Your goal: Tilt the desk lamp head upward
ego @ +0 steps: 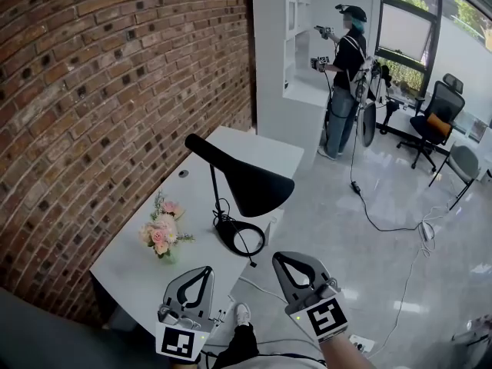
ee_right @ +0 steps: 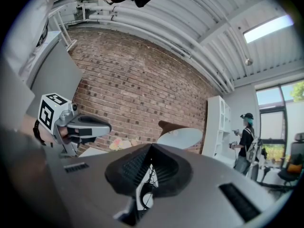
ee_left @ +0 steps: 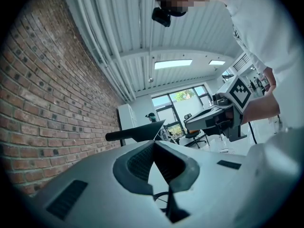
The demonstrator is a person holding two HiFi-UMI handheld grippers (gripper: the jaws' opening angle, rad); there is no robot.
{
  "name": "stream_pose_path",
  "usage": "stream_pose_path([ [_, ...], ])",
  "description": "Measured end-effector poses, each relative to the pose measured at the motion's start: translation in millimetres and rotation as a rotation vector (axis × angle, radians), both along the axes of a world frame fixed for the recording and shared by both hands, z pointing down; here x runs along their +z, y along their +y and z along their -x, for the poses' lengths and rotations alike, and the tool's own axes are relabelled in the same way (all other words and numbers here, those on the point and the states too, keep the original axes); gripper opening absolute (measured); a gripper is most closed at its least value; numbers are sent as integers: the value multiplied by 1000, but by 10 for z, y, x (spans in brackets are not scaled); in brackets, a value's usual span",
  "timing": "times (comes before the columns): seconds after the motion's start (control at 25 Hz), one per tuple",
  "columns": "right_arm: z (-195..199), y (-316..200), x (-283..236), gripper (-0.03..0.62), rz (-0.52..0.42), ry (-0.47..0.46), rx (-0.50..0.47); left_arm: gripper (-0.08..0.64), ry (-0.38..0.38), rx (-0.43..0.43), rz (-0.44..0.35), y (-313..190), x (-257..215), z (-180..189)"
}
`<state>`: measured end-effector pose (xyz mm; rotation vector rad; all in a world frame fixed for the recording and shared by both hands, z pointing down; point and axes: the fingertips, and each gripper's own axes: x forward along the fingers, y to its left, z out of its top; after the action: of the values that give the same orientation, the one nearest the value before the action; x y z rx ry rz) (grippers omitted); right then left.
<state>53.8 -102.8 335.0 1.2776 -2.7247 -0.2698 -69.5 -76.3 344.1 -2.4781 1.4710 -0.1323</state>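
A black desk lamp stands on a white table point(ego: 138, 256). Its cone head point(ego: 255, 187) slopes down toward the right, and its ring base point(ego: 240, 237) lies near the table's right edge. My left gripper point(ego: 205, 270) hangs at the table's near end, shut and empty, short of the lamp. My right gripper point(ego: 279, 257) is just right of the base, also shut with nothing in it. In the left gripper view the lamp's head point(ee_left: 137, 132) shows beyond the closed tips point(ee_left: 153, 142). From the right gripper's camera I look up into the pale inside of the lamp shade point(ee_right: 183, 137), past my right gripper point(ee_right: 151, 146).
A small bunch of pink flowers point(ego: 161, 233) sits on the table left of the lamp. A brick wall point(ego: 92, 114) runs along the left. Far back a person point(ego: 346, 68) stands at white shelves, with office chairs point(ego: 432, 121) and a cable point(ego: 377, 221) on the floor.
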Motion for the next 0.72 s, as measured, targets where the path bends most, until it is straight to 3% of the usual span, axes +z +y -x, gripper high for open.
stream_pose_path([
  [0.72,79,197,-96,17,-21,37,-39,8,8,30,-3,218,-23,-128],
])
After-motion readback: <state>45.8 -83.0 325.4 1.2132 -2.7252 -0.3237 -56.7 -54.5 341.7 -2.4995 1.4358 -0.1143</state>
